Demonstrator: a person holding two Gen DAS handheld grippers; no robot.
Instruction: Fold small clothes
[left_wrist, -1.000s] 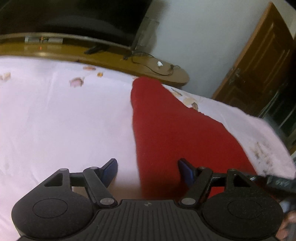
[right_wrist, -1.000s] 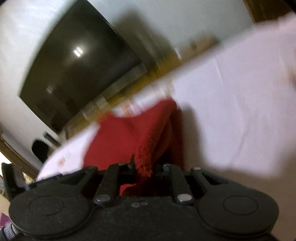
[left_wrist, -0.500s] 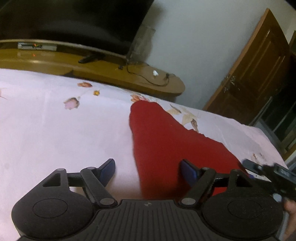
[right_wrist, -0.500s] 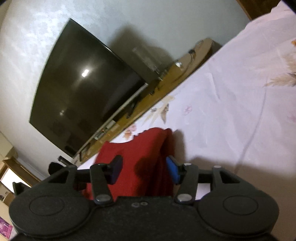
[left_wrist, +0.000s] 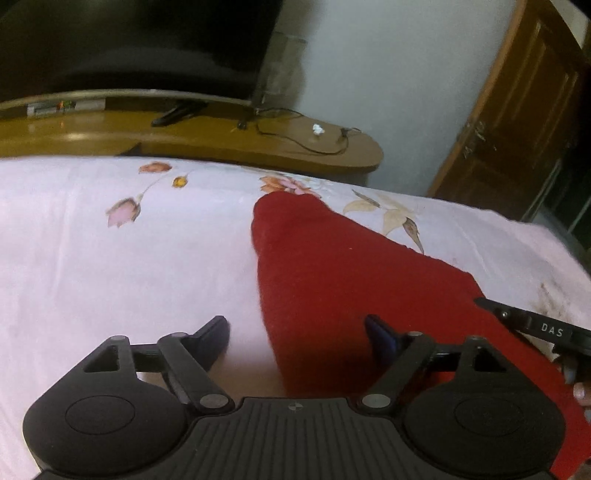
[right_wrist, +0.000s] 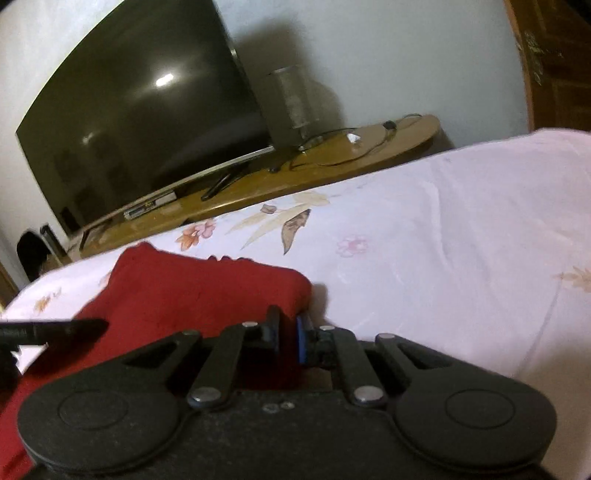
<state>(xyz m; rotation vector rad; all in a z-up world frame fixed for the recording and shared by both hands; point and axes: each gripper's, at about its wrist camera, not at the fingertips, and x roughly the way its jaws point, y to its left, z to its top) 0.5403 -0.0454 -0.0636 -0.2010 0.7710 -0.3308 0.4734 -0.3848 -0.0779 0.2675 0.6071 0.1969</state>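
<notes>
The red cloth (left_wrist: 343, 280) lies flat on the bed (left_wrist: 122, 273), folded into a long strip. It looks soft, thick and light, so it'll likely sag. Your left gripper (left_wrist: 295, 332) stands wide over its near left edge. Your right gripper (right_wrist: 287, 334) has just closed narrow; I can't tell whether it pinches the near right corner (right_wrist: 295, 291). Take both near corners.

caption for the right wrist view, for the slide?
Right tool nearly shut at the near edge of the red garment on the floral bedsheet, TV behind.
</notes>
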